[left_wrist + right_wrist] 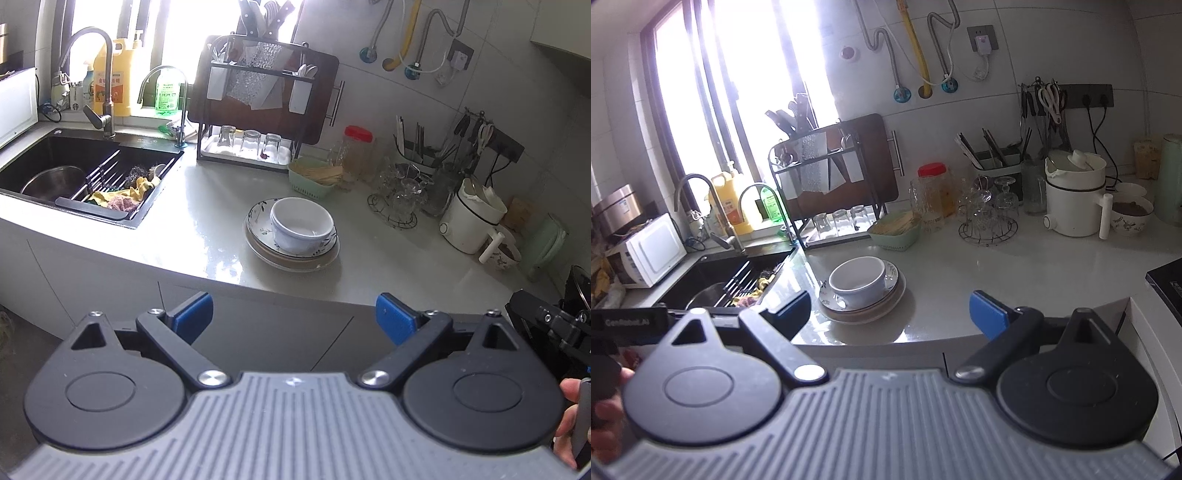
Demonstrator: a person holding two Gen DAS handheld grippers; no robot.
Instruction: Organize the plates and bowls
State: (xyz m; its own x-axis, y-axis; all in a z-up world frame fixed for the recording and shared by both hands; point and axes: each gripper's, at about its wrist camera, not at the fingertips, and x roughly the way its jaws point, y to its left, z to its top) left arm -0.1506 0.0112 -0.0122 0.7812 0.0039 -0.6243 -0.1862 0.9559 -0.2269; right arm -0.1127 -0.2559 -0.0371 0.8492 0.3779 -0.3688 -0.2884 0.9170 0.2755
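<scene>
Left gripper (293, 317) nearest the lens, blue pads (194, 314) spread wide, nothing between them, hanging off the counter edge in front of the cabinet fronts; right gripper (890, 314) likewise spread wide and empty, its left pad over the counter edge, right pad over the counter's front lip; a hand (570, 424) shows at the right border of the left view. Beyond both sets of fingers, well apart from them and untouched, the white bowl (301, 223) sits upright on the patterned plate (256, 218), which rests on a plain plate (295, 262), all stacked on the pale counter (207, 206). Left of the stack is the dark sink (44, 162) with a rack and rags. Farther back, a green basket (310, 179), dish rack (255, 110) with upturned glasses, red-lidded jar (358, 147), white kettle (472, 218)
</scene>
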